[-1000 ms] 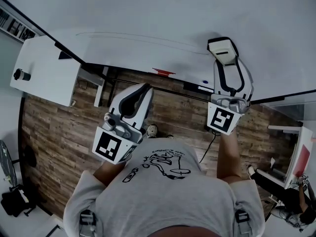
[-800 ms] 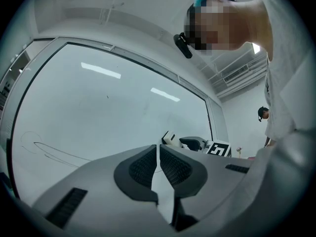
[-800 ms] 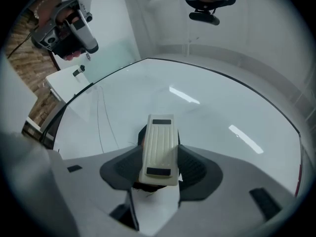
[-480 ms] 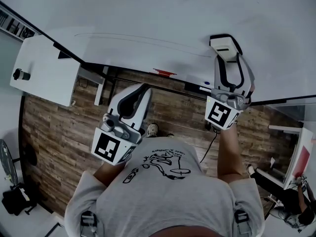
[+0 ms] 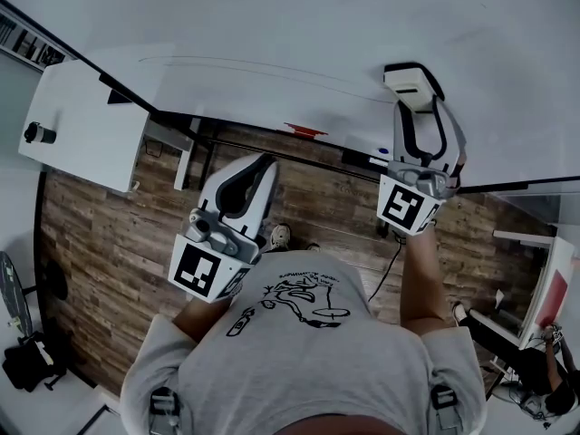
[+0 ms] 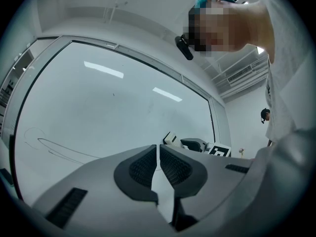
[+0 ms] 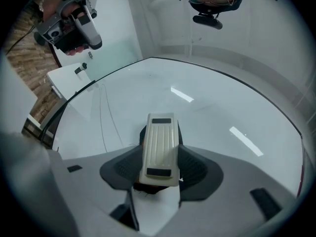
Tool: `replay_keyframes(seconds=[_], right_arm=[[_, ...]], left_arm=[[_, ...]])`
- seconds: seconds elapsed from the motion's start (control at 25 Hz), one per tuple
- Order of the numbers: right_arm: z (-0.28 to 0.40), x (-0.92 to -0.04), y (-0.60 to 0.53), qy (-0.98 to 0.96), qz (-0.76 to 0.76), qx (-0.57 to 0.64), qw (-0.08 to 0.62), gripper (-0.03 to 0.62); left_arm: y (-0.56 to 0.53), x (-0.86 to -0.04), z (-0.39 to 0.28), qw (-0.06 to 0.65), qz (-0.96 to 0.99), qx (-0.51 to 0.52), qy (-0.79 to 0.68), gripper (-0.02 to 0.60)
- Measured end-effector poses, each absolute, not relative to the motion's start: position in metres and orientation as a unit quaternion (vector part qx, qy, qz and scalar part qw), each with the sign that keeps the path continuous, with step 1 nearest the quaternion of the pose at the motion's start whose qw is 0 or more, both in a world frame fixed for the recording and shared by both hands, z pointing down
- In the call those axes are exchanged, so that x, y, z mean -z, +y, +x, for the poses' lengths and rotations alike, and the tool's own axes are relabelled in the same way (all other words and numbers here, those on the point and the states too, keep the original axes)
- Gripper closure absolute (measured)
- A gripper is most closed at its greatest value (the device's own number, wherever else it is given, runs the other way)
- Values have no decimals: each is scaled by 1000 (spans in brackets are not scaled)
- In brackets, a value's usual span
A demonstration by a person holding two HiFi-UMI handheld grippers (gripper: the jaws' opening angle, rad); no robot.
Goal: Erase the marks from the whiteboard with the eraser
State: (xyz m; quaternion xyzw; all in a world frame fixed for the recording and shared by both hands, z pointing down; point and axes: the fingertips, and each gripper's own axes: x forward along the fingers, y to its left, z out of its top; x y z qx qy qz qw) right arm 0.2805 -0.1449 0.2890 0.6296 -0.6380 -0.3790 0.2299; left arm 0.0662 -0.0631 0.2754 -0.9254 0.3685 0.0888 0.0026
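Presently, the right tool (image 5: 415,107) stands at 1 o'clock in the head view, over the lower part of the whiteboard (image 5: 299,25). Its own view shows the right tool (image 7: 159,167) closed on the eraser (image 7: 160,147): the dark pads grip both long sides, and the cream ribbed back faces the camera. A dark underside shows beneath the eraser at the jaw roots. The eraser (image 5: 408,82) lies in front of the board face; whether it touches the board cannot be confirmed.

Thin curved marks (image 5: 254,69) run across the lower board from 11 o'clock toward the eraser. They appear again at 9 o'clock in the right gripper view (image 7: 103,117) and at 8 o'clock in the left gripper view (image 6: 54,149).

The left tool (image 5: 261,166) is held off the board, just left of centre, above the wooden floor (image 5: 100,243). Its own view shows the left tool (image 6: 158,164) narrow, the pads nearly together, with nothing between them.

A red item (image 5: 304,130) lies at the board's lower edge. A white counter (image 5: 82,130) at 9 o'clock carries a small dark object (image 5: 36,134).
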Motion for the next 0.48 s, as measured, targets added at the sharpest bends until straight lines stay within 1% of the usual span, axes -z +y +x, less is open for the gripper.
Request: replay_keyframes(seconds=[0.48], right_arm=[[254, -326, -158, -658, 597, 391, 240, 367]], left_arm=[[-65, -274, 54, 6, -920, -87, 382, 546]])
